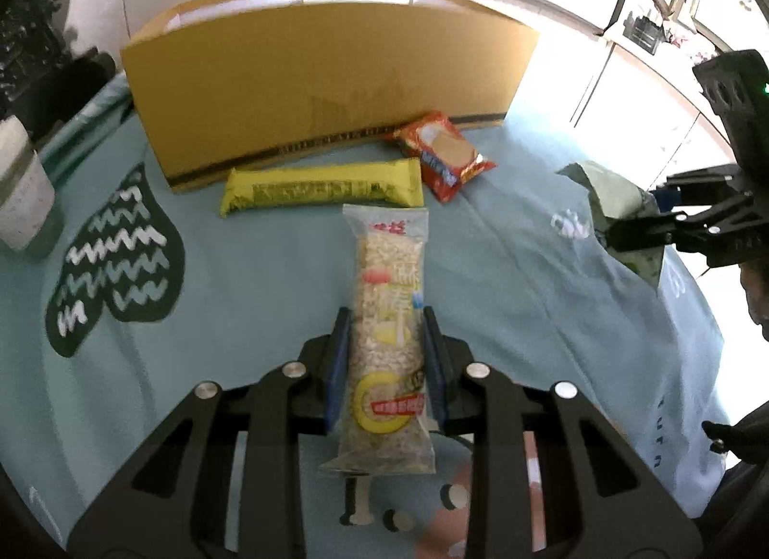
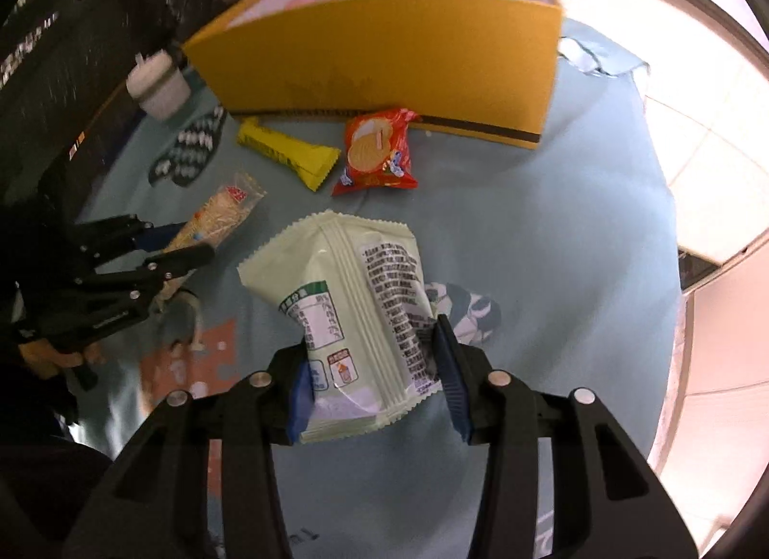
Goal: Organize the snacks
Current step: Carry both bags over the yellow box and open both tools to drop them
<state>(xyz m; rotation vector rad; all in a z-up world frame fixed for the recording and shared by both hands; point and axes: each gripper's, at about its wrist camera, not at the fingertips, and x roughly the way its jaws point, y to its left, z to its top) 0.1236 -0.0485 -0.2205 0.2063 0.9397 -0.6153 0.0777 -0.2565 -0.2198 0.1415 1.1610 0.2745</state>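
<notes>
My left gripper (image 1: 386, 318) is shut on a clear packet of puffed-rice bar (image 1: 388, 318), which points away over the blue cloth; the same packet shows in the right wrist view (image 2: 218, 217). My right gripper (image 2: 372, 342) is shut on a pale green snack bag (image 2: 355, 299), held above the cloth; it also shows at the right of the left wrist view (image 1: 620, 203). A yellow bar packet (image 1: 322, 186) and a red biscuit packet (image 1: 444, 153) lie in front of the open yellow cardboard box (image 1: 331, 78), also seen from the right (image 2: 384, 64).
A white cup (image 1: 21, 184) stands at the far left of the table, left of the box (image 2: 158, 83). The blue tablecloth (image 1: 240, 270) has a dark leaf print (image 1: 115, 266). White floor tiles (image 2: 706, 174) lie beyond the table's right edge.
</notes>
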